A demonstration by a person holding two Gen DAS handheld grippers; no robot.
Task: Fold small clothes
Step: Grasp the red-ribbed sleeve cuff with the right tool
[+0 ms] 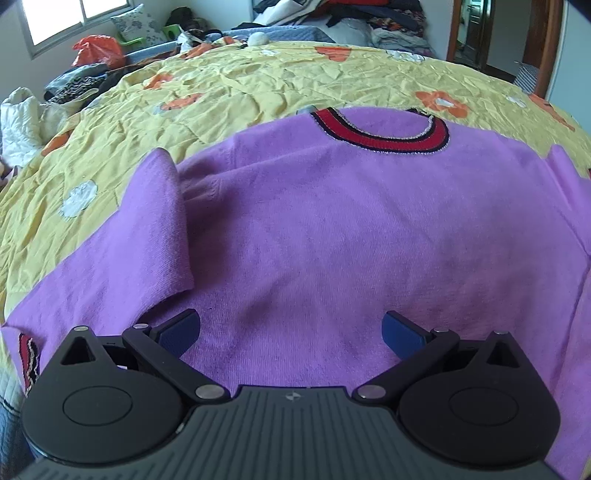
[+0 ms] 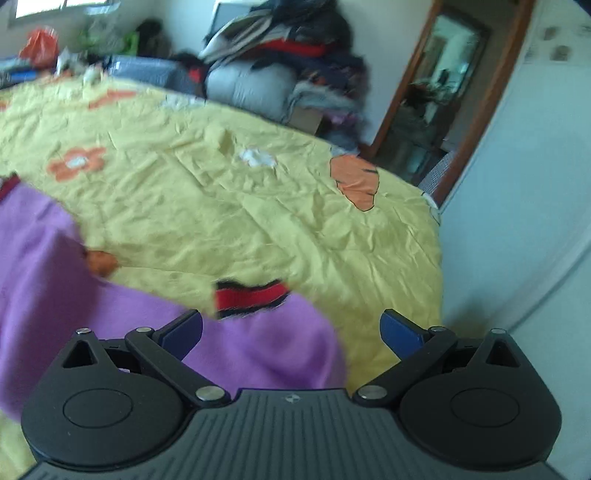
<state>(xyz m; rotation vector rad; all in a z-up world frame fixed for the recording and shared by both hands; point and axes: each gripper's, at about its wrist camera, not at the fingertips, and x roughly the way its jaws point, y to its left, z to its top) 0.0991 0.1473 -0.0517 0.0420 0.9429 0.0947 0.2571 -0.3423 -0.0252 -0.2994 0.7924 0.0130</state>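
A purple sweater [image 1: 314,221] with a red and black striped collar [image 1: 384,136] lies flat on the yellow flowered bedspread [image 1: 229,85]. Its left sleeve [image 1: 162,229] is folded inward over the body, and a striped cuff [image 1: 29,354] shows at the lower left. My left gripper [image 1: 290,332] hovers open over the sweater's lower part with nothing between its fingers. In the right wrist view, which is blurred, my right gripper [image 2: 291,332] is open just above the sweater's right sleeve [image 2: 258,343] and its red striped cuff [image 2: 251,297].
Piles of clothes [image 2: 288,48] and bedding [image 1: 354,22] crowd the far side of the bed. An orange bag [image 1: 98,50] and white cloth [image 1: 20,122] lie at the far left. A wooden door frame [image 2: 406,92] and a white wall [image 2: 517,221] stand to the right.
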